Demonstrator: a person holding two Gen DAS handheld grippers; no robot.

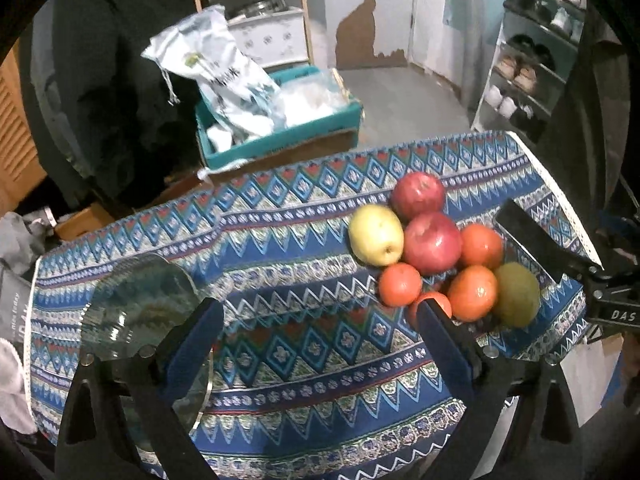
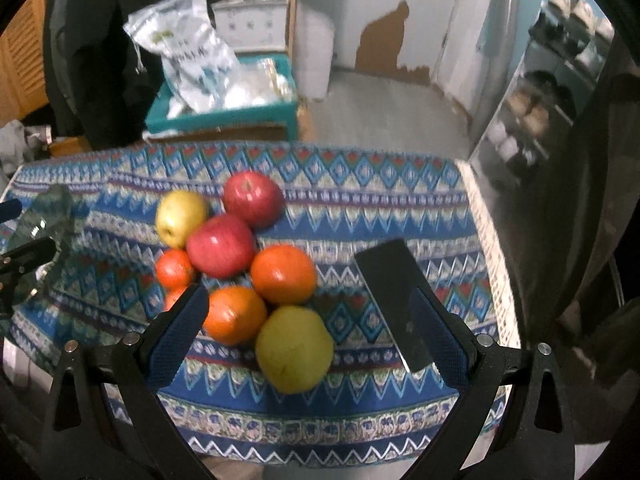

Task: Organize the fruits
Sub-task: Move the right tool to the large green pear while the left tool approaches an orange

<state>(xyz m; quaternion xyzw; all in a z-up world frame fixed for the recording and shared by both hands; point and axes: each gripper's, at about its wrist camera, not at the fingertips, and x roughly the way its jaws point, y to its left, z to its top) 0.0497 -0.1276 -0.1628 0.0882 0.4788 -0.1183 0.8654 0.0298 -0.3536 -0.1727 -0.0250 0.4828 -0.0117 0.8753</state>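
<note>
A pile of fruit lies on the patterned tablecloth [image 1: 304, 344]: two red apples [image 2: 220, 246], a yellow apple [image 2: 180, 216], several oranges [image 2: 284, 274] and a green-yellow pear [image 2: 294, 348]. My right gripper [image 2: 310, 304] hangs open just above the near side of the pile, with the pear and an orange [image 2: 236, 314] showing between its blue-padded fingers, apart from them. My left gripper [image 1: 320, 316] is open over bare cloth, the fruit pile [image 1: 432, 242] to its right and a clear glass plate [image 1: 140, 308] by its left finger. Nothing is held.
A flat black slab like a phone [image 2: 394, 300] lies right of the fruit. The cloth's white fringed edge [image 2: 488, 248] runs close beyond it. Behind the table stand a teal box [image 1: 280, 140] with plastic bags, a dark coat and a shoe rack [image 1: 532, 68].
</note>
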